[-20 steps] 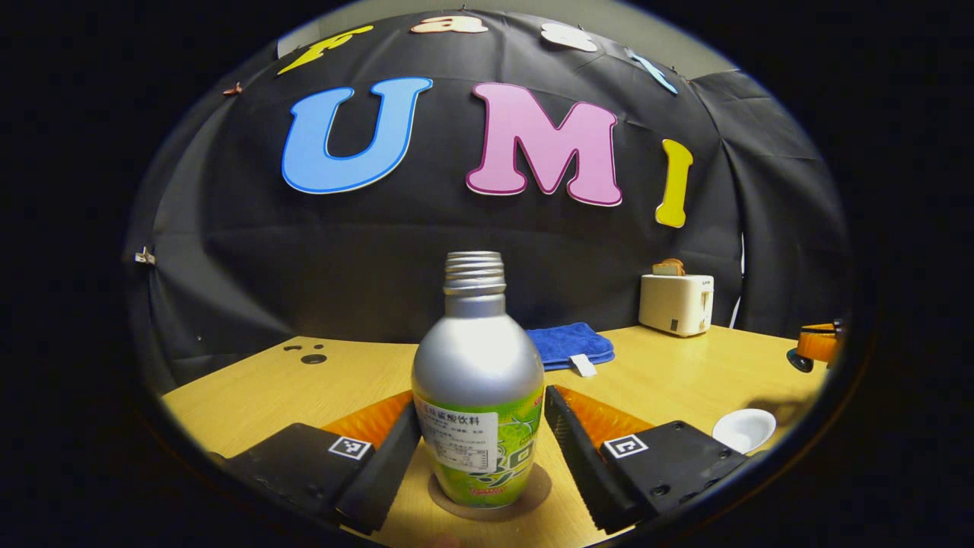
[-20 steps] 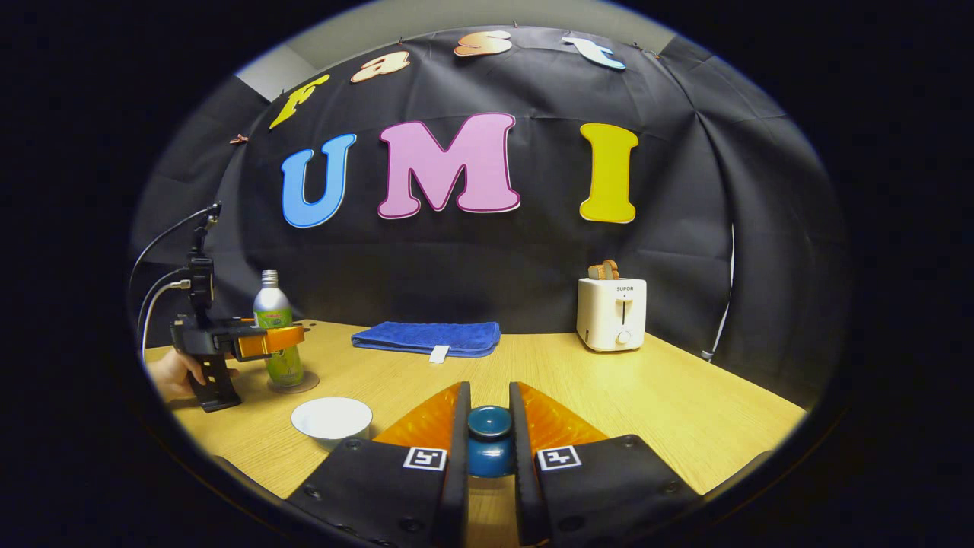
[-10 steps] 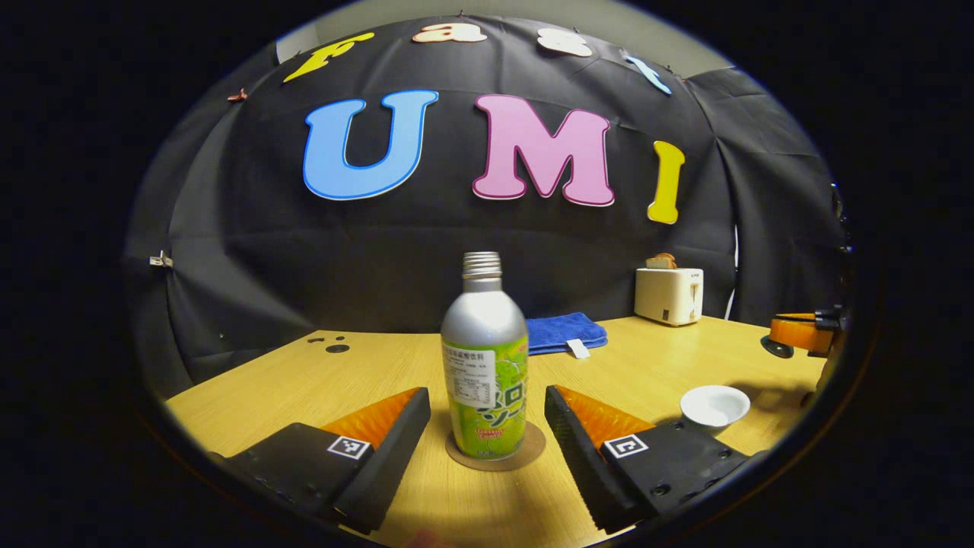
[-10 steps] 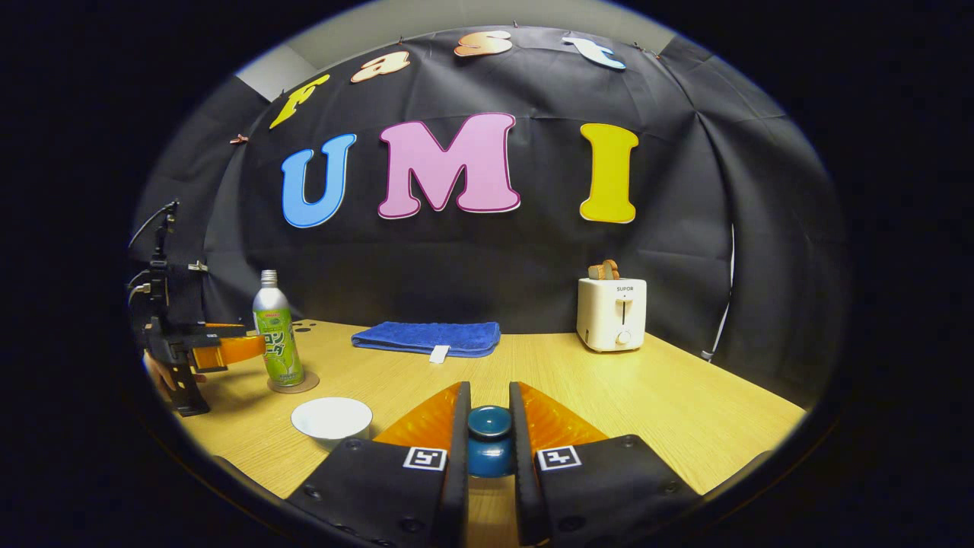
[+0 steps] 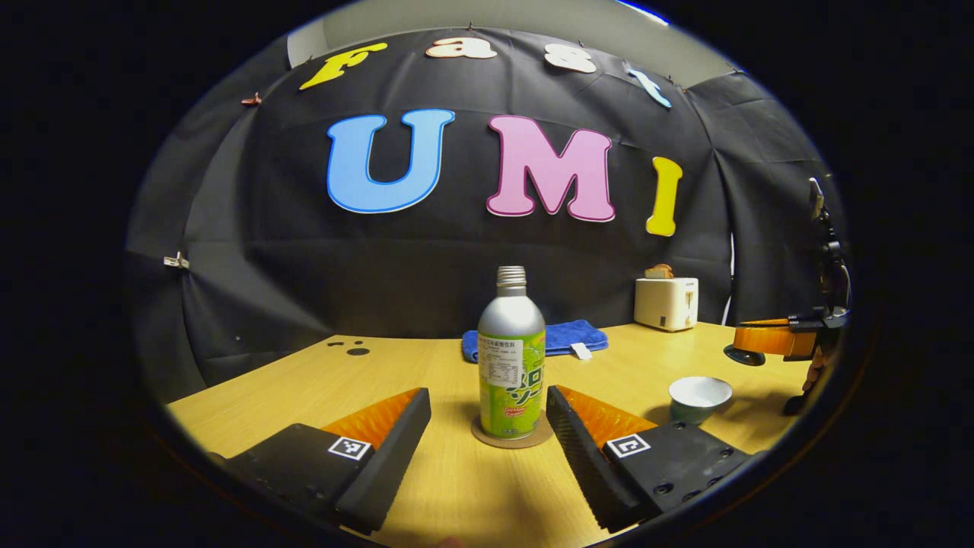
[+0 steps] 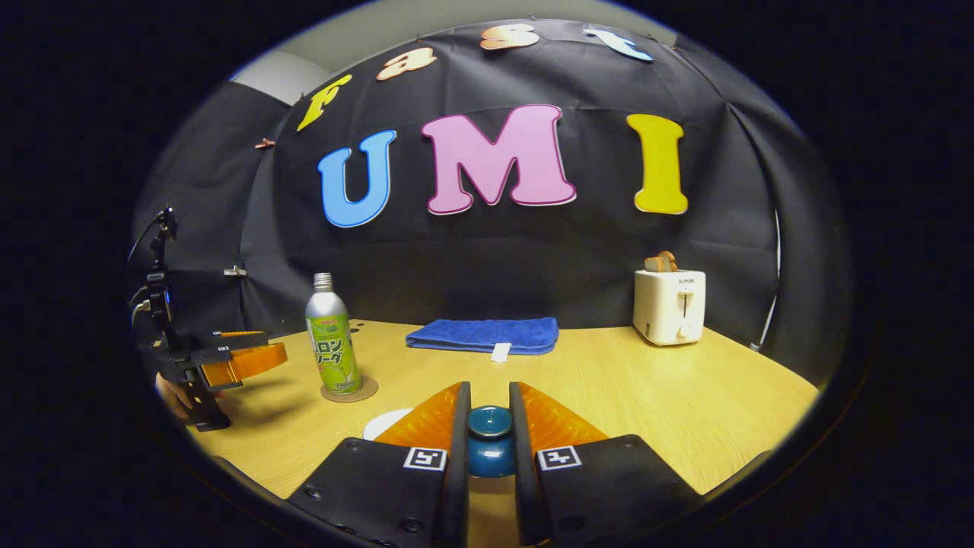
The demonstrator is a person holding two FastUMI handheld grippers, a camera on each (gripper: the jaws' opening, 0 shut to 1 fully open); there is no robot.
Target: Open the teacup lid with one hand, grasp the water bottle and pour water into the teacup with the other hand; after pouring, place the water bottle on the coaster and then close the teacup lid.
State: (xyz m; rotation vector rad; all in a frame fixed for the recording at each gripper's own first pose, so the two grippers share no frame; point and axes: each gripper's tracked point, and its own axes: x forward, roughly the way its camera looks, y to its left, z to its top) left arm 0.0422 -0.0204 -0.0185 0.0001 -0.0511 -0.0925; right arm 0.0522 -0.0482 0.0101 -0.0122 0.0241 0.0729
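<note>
Ceramic lid (image 6: 488,435) sat clamped between my right gripper (image 6: 488,441) fingers; open teacup (image 5: 699,397) lay low to its left, nearer than my left gripper (image 5: 487,426), jaws apart before upright bottle (image 5: 511,358) on coaster (image 5: 511,440)

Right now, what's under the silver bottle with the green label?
The silver bottle with the green label stands upright on a round brown coaster lying on the wooden table. The coaster's rim shows around the base; its middle is covered.
</note>
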